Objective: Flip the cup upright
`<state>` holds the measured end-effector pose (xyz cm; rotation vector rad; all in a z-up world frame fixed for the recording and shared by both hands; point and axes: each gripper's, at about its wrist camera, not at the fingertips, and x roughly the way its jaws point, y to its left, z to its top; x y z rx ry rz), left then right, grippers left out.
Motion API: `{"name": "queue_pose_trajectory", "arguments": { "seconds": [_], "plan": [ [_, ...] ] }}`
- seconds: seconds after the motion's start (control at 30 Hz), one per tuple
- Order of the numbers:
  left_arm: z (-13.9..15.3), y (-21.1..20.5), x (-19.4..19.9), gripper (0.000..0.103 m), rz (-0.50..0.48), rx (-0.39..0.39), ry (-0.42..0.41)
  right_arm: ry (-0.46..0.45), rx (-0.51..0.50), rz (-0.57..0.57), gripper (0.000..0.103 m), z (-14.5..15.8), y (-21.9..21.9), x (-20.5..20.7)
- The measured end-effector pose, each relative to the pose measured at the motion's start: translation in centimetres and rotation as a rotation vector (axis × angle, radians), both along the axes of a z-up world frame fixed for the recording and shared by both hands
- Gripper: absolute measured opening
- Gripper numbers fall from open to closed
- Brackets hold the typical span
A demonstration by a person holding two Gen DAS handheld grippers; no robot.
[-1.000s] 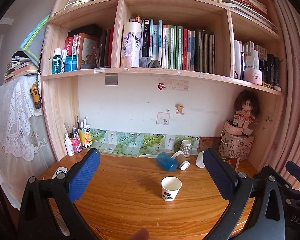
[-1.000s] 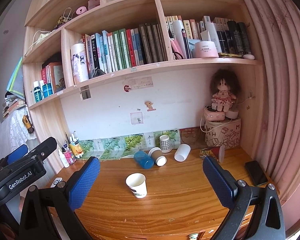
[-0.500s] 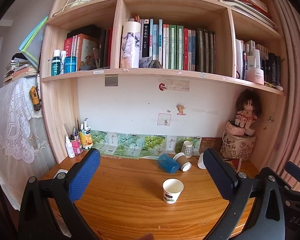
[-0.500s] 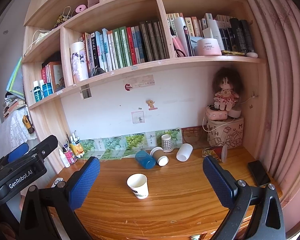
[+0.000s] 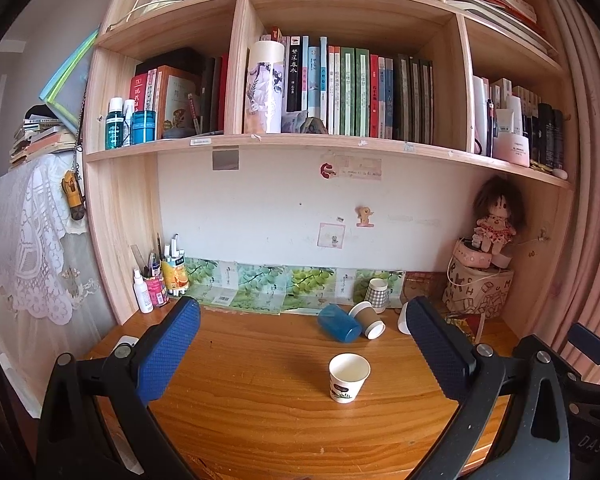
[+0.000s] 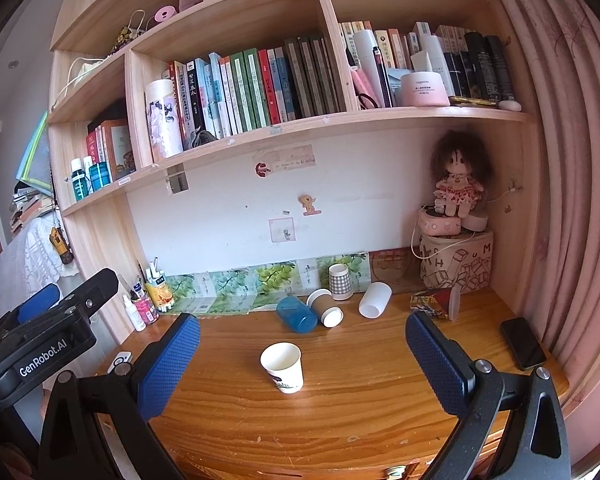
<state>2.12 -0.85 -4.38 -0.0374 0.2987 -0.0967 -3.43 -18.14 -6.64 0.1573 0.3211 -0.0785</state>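
Both of your tools are released: the left tool point(image 5: 302, 354) and the right tool point(image 6: 302, 354) each stand with jaws spread wide and nothing between the blue pads, held back above the near edge of the worktop point(image 5: 260, 412). Neither touches any cup.

The paper cup point(image 5: 348, 377) with the printed band stands in the middle of the worktop, mouth up, base flat on the wood, its long axis vertical; it seems to need nothing more from you. Behind it, near the wall, three cups lie on their sides close together, their long axes level with the worktop. The blue cup point(image 6: 297, 314) shows you its closed base, so its mouth faces away toward the wall. The brown cup point(image 6: 325, 307) sits just beside it, perhaps touching, its white-rimmed end toward you and to the right; whether that end is a lid or an open mouth is hard to tell from here. The white cup point(image 6: 374, 300) lies a little further right, apart from the brown one, and which end is its mouth is unclear. The checked cup point(image 6: 340, 281) stands upright behind them.

If another cup is your target, the white one looks the freest for the right tool: come in across its body, close gently since thin walls will likely crush, lift clear, turn the mouth upward, and set it down away from its neighbours.
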Motion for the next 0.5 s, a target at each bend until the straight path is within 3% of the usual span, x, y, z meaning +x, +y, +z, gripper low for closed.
{"name": "queue_pose_trajectory", "arguments": {
  "seconds": [0.5],
  "plan": [
    [-0.14, 0.12, -0.7, 0.103, 0.007, -0.001, 0.002, 0.003, -0.003, 0.006, 0.103, -0.09, 0.22, -0.41]
  ]
}}
